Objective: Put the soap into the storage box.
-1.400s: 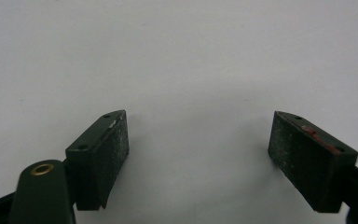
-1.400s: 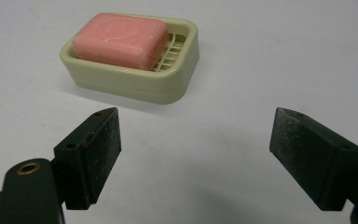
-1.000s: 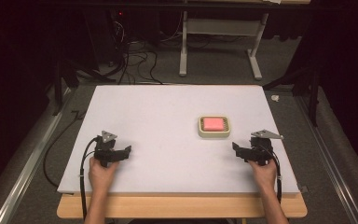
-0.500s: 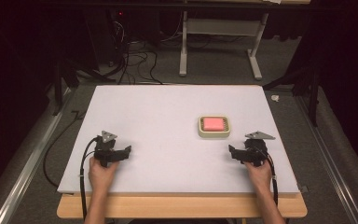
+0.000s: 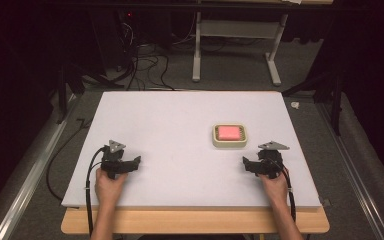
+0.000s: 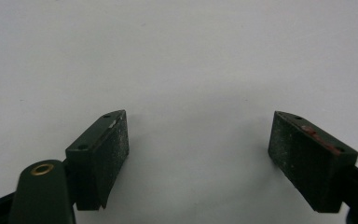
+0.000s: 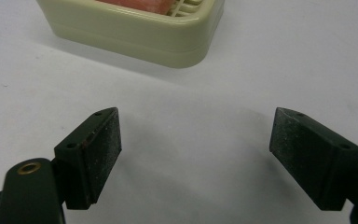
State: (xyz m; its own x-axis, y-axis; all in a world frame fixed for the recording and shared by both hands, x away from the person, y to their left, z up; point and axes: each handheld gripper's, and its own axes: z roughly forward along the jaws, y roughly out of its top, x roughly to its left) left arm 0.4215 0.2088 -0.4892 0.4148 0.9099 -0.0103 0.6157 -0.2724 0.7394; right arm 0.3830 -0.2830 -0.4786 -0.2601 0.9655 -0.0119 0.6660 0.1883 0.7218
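Note:
A cream soap dish (image 5: 229,135) with a pink bar of soap (image 5: 229,132) in it sits right of the white tabletop's (image 5: 180,120) middle. My right gripper (image 5: 246,163) rests low on the table just in front of the dish, a little to its right, jaws aimed left. In the right gripper view my right gripper (image 7: 196,137) is open with bare table between its jaws, and the soap dish (image 7: 135,28) lies just beyond them. My left gripper (image 5: 136,161) sits near the front left, open over bare table (image 6: 196,60), as the left gripper view (image 6: 198,137) confirms.
The white board lies on a wooden table whose front edge (image 5: 195,222) shows below the hands. Beyond the far edge are floor cables (image 5: 140,65) and a metal stand's legs (image 5: 235,75). Rails (image 5: 30,170) run along both sides.
My right gripper has slid left and slightly nearer the front edge, ending closer to the soap dish. The left gripper and the dish have stayed put.

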